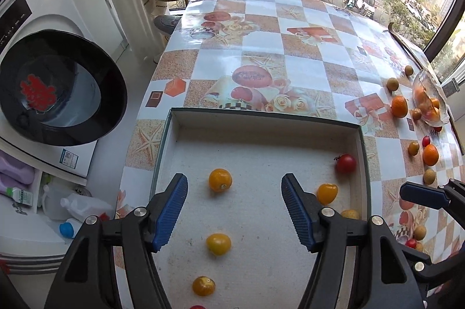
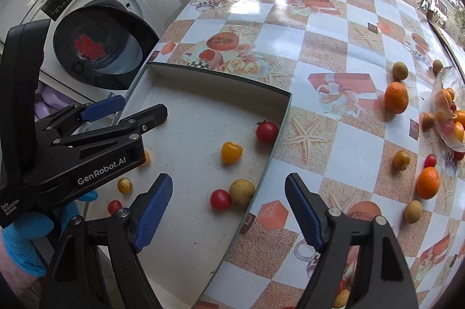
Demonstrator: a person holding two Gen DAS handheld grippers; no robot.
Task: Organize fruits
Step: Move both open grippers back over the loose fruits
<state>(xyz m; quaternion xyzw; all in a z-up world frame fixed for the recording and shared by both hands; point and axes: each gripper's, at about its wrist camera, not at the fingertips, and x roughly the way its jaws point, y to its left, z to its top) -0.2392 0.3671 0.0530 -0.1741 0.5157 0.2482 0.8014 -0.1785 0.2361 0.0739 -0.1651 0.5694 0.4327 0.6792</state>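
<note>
A shallow white box [image 1: 261,117] [image 2: 221,76] lies on the patterned table. In it are yellow tomatoes [image 1: 220,180] [image 2: 231,152], a red tomato [image 1: 345,163] [image 2: 267,131] and a longan [image 2: 241,191]. My left gripper [image 1: 234,210] is open and empty above the box floor; it also shows in the right wrist view [image 2: 122,112]. My right gripper [image 2: 228,210] is open and empty over the box's right wall; its blue finger [image 1: 421,195] shows in the left wrist view. Oranges [image 1: 399,106] [image 2: 396,97], longans [image 2: 413,211] and small tomatoes lie loose on the table to the right.
A clear glass bowl [image 1: 421,82] [image 2: 444,85] with fruit stands at the table's right edge. A washing machine with its open black door [image 1: 58,88] [image 2: 104,44] stands left of the table. Bottles [image 1: 81,207] stand on the floor below it.
</note>
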